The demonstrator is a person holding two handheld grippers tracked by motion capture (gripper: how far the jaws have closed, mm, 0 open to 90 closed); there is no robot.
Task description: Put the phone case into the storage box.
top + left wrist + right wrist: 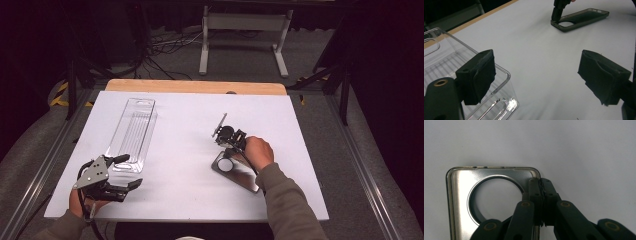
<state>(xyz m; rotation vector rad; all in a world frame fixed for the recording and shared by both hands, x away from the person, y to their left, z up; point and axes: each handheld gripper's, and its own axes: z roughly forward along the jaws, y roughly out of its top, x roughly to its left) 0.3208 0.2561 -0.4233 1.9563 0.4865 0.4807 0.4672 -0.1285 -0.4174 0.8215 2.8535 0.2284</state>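
while my right gripper (541,187) pinches the phone case (459,195) rim at its 3 o'clock edge, left gripper (536,80) gapes idle; next, i lift it.

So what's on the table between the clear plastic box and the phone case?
Nothing: in the high view, bare white table runs from the clear plastic box to the phone case. The left gripper view shows that too.
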